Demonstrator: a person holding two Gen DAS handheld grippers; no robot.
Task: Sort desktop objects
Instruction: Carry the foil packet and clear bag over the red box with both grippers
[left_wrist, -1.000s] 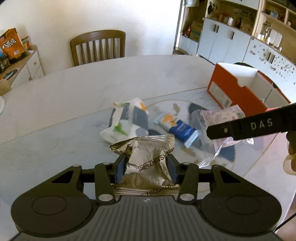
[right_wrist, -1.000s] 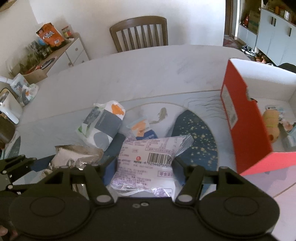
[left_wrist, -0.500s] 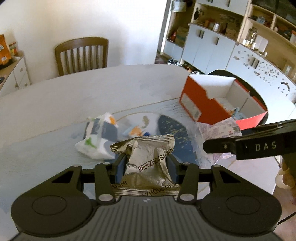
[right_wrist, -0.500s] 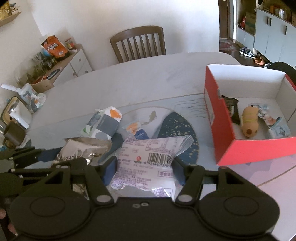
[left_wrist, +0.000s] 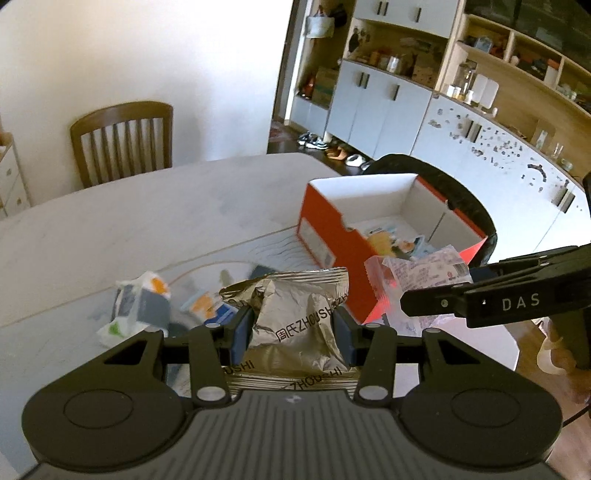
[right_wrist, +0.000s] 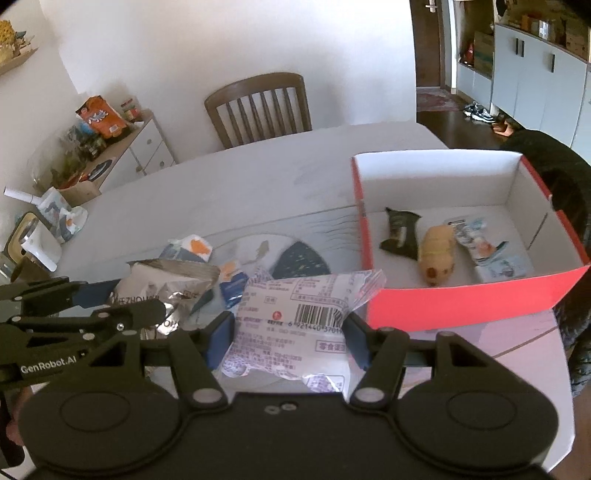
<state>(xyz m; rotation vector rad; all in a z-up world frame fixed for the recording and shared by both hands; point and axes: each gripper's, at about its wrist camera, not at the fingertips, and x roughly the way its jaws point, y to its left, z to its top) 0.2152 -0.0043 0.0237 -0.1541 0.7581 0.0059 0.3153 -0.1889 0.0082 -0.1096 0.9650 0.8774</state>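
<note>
red box (right_wrist: 461, 302), gold packet (left_wrist: 295, 317)

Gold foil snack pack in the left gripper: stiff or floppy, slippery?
Probably floppy: the gold foil snack pack is creased and dented where the left gripper pinches it. Likely light, since it sits puffed. The glossy foil could slip, though the pads visibly bite into its sides.

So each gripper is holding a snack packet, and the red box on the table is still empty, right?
Not empty. The right wrist view shows the red box already holds several packets and a yellow toy. Both the left gripper and the right gripper do hold packets.
</note>
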